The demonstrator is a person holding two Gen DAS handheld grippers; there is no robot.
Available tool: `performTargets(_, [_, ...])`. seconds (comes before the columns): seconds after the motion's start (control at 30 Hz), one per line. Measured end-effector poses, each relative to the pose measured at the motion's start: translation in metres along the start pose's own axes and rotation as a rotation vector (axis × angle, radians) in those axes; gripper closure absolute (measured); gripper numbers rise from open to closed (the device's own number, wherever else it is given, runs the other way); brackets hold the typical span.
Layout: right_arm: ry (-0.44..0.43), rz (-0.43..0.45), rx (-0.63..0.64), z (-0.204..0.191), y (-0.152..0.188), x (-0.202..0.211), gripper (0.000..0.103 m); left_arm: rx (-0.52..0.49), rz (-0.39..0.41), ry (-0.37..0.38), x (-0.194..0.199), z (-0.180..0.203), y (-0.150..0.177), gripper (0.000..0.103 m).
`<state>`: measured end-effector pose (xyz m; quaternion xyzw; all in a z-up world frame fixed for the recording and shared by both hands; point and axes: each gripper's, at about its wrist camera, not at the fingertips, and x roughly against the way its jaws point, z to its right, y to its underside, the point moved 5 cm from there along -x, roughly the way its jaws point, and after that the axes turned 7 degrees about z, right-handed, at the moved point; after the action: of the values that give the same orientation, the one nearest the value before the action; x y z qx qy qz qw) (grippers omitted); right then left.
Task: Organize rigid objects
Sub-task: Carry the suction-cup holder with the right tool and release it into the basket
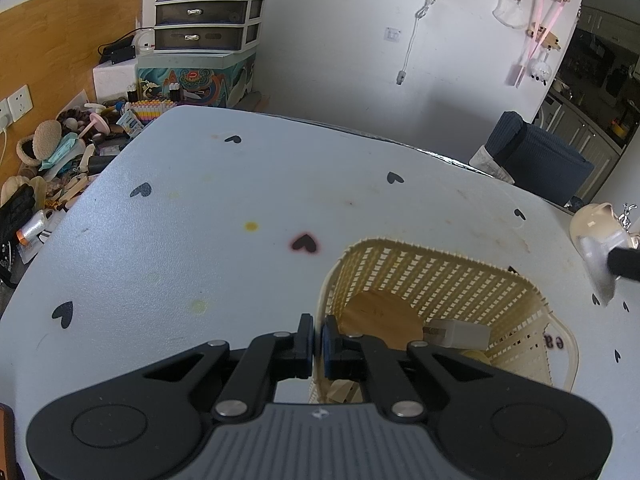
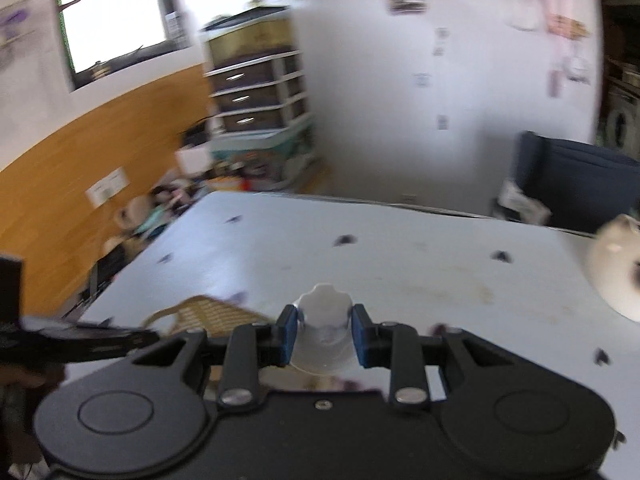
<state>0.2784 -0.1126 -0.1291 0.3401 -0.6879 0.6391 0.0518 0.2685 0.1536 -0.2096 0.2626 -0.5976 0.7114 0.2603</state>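
A cream woven plastic basket [image 1: 520,308] stands on the white table [image 1: 240,200] at the right. Inside it lie a round wooden piece [image 1: 380,316], a white charger block [image 1: 460,334] and pale wooden bits. My left gripper [image 1: 317,340] is shut on the basket's near-left rim. My right gripper [image 2: 324,334] is shut on a clear plastic suction-cup hook [image 2: 322,332], held above the table; this view is blurred. The hook also shows at the right edge of the left wrist view [image 1: 598,264]. The basket shows low left in the right wrist view [image 2: 208,312].
A white ceramic teapot [image 2: 618,272] sits at the table's right edge. Clutter [image 1: 60,168] fills the shelf left of the table. A drawer unit [image 1: 208,12] stands at the back. A dark blue chair [image 1: 536,156] is behind the table's far right.
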Motion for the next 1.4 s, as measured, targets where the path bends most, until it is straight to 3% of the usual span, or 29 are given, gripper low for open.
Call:
performTargets(0.1, [-0.081,-0.038,0.038,-0.025,0.003,-0.010,0.073,0.001,0.001,0.000,0.000,0.000,0.000,0.099])
performTargets(0.23, [-0.127,-0.119,0.075,-0.046,0.017,-0.029,0.073,0.001,0.000,0.000,0.000,0.000,0.000,0.099])
performTargets(0.47, [-0.165,-0.274,0.151,-0.070,0.045,-0.056,0.073,0.005,0.002,0.003,0.000,0.000,0.000,0.099])
performTargets(0.63, [-0.140,-0.351,0.196,-0.074,0.060,-0.070,0.073,0.008,0.002,0.004,0.000,0.001,-0.001,0.099])
performTargets(1.0, [-0.095,-0.395,0.214,-0.073,0.064,-0.087,0.071,0.010,0.003,0.006,0.000,0.002,-0.001,0.099])
performTargets(1.13, [-0.088,-0.399,0.202,-0.071,0.065,-0.089,0.062,0.011,0.003,0.006,0.000,0.002,-0.001,0.099])
performTargets(1.4, [-0.087,-0.400,0.189,-0.071,0.065,-0.088,0.056,0.011,0.003,0.006,0.000,0.002,-0.001,0.099])
